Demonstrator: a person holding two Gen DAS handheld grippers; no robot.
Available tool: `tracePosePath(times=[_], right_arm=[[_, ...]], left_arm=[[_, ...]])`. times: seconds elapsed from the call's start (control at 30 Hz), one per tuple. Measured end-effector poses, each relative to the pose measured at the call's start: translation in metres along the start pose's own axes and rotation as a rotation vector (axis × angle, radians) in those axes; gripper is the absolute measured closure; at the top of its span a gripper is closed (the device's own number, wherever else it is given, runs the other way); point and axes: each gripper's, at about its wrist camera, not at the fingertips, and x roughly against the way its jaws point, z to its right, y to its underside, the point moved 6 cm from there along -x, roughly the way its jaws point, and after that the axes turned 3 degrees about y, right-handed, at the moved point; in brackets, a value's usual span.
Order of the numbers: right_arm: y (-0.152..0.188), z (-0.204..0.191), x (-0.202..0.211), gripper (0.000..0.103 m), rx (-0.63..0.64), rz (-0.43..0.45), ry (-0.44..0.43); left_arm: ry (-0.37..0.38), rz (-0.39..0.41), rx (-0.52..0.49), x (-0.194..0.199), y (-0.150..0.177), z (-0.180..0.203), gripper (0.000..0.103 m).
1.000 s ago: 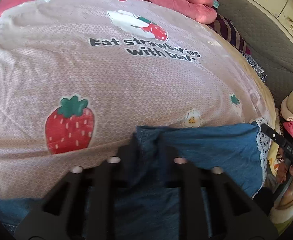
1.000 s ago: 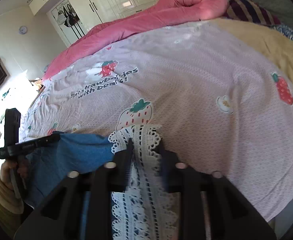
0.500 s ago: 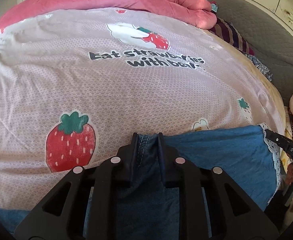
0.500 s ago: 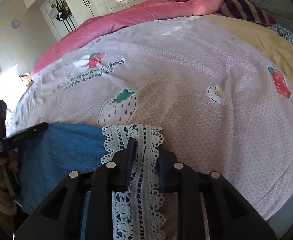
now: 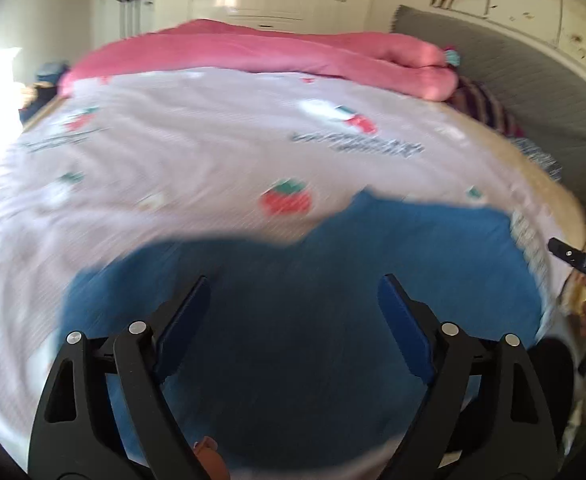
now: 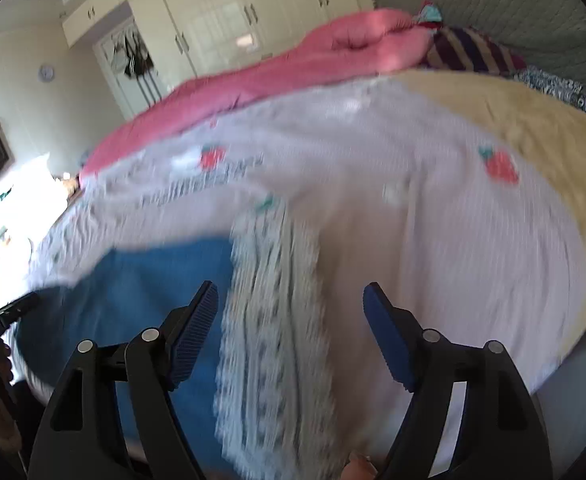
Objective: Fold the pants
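Observation:
Blue denim pants (image 5: 373,264) lie on the pink strawberry-print bedsheet (image 5: 197,160) near the bed's front edge. Their white lace hem (image 6: 273,312) lies at the right end, also seen in the left wrist view (image 5: 529,236). My left gripper (image 5: 293,300) is open and empty above the denim. My right gripper (image 6: 289,308) is open and empty above the lace hem; the denim (image 6: 145,276) stretches to its left. Both views are motion-blurred.
A pink quilt (image 5: 277,52) is bunched along the far side of the bed, with a striped pillow (image 6: 469,50) and grey headboard (image 5: 533,80) at the right. White wardrobes (image 6: 221,12) stand behind. The sheet (image 6: 453,240) continues to the right.
Both grippers have opened and let go of the pants, which now lie on the bed. Both have pulled back and up, with the cameras tilting up to show the room.

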Motion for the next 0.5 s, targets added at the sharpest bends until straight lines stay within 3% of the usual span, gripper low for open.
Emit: tracePosePath(times=[0.1,0.23,0.37,0.5], right_arm=[[0.018,-0.009,0.0,0.029,0.042,-0.046,0.016],[0.03,-0.009,-0.012,0.027,0.033,-0.11,0.064],[0.038,-0.003,-0.015,0.027,0.01,-0.137,0.076],[0.045,0.01,-0.013,0.024,-0.02,-0.163,0.1]], left_arm=[[-0.073,0.003,-0.051,0.018,0.021,-0.007,0.025],[-0.166,-0.039,-0.055,0.014,0.034,-0.024,0.024],[-0.178,-0.044,-0.048,0.002,0.042,-0.04,0.024],[-0.124,-0.029,-0.01,0.0,0.046,-0.059,0.026]])
